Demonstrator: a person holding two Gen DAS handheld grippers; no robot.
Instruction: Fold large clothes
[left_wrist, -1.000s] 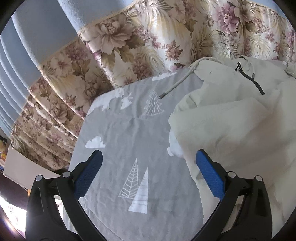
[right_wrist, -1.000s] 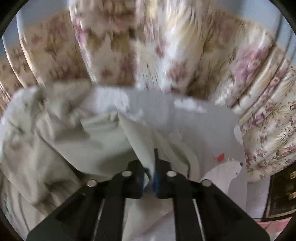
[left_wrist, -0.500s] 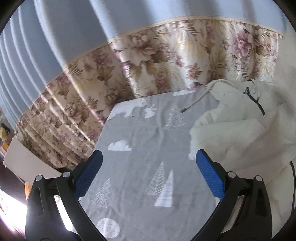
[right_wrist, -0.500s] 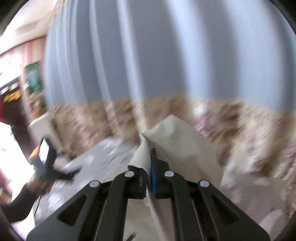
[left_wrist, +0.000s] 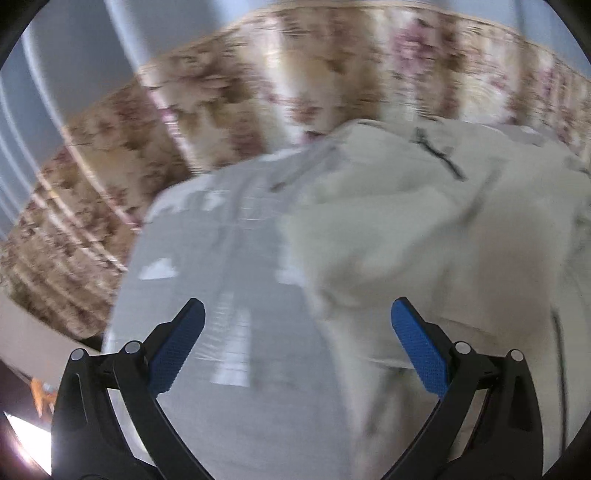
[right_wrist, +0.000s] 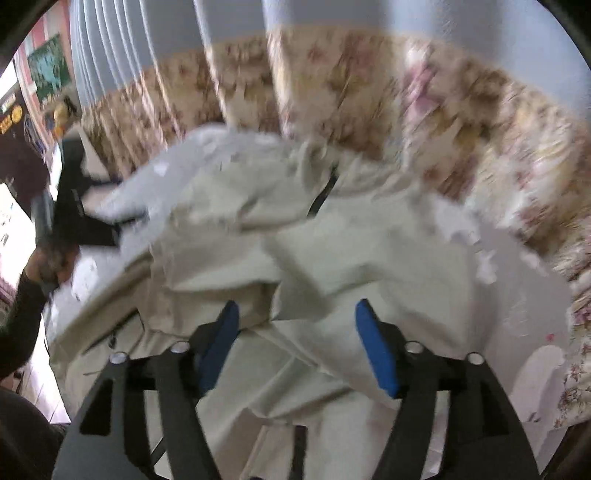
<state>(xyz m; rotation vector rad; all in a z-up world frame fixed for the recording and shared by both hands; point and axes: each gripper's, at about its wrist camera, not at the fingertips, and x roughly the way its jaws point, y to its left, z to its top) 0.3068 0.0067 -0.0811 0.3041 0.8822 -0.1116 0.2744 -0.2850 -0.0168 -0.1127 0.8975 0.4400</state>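
A large cream garment (left_wrist: 436, 229) with a dark zipper (left_wrist: 439, 157) lies rumpled on a grey printed table cover (left_wrist: 236, 266). My left gripper (left_wrist: 297, 325) is open and empty, above the cover at the garment's left edge. In the right wrist view the same garment (right_wrist: 332, 236) lies spread in folds, its zipper (right_wrist: 325, 192) at the far side. My right gripper (right_wrist: 297, 332) is open and empty just above the garment's near part. The other gripper (right_wrist: 74, 206) shows at the left, held in a hand. Both views are blurred by motion.
A floral curtain (left_wrist: 258, 99) with blue-grey fabric above it hangs behind the table. The grey cover's far right part (right_wrist: 517, 280) lies bare beside the garment. A dark cord (left_wrist: 557, 369) runs down the garment's right side.
My right gripper was shut on a raised fold of the garment; it has opened and the garment lies on the table. My left gripper has stayed open and swung closer toward the garment.
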